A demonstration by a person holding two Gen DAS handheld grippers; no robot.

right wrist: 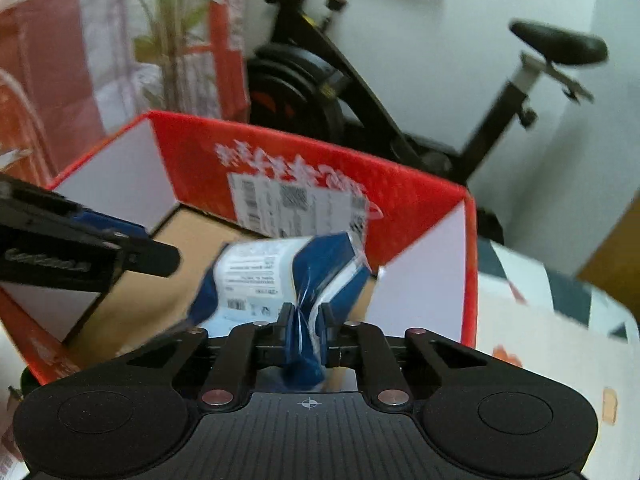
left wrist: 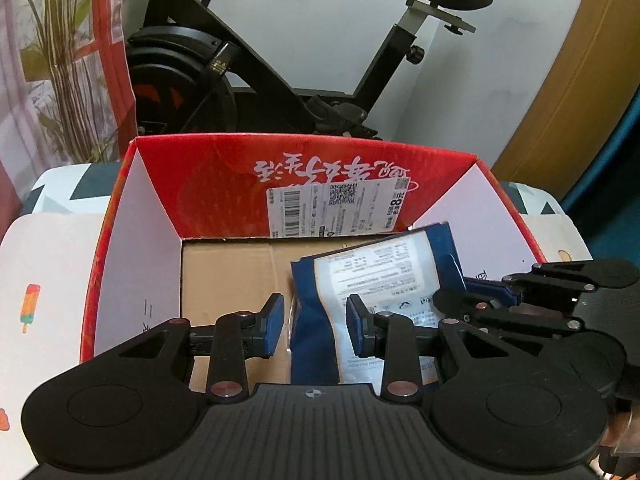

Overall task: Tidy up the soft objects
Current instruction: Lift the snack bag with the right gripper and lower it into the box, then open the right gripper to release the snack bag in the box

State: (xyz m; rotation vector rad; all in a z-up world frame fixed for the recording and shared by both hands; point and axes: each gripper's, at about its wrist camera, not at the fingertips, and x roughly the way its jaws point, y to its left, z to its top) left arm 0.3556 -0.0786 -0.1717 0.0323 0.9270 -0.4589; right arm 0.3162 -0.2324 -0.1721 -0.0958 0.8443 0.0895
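**Blue pouch held over the red carton**

Right gripper (right wrist: 305,330): jaws closed on the lower end of the blue-and-white soft pouch (right wrist: 280,276). The film is pinched and creased between the blue pads. The pouch stands up from the jaws and leans over the open red carton (right wrist: 420,200), its printed white label facing the camera.

Left gripper (left wrist: 316,326): jaws partly open. The pouch (left wrist: 384,276) hangs in the gap between them. Whether either pad touches the film cannot be told from this view; no pinch is visible.

Carton: open at the top, with white side flaps, a red back wall bearing a shipping label (left wrist: 336,210), and a bare brown cardboard floor (left wrist: 232,272). It sits on a patterned white surface (left wrist: 44,264). The pouch is inside the carton's outline, towards its right side, above the floor.

Background: a black exercise bike (left wrist: 280,64) against a white wall, and a plant (left wrist: 60,60) at the left.
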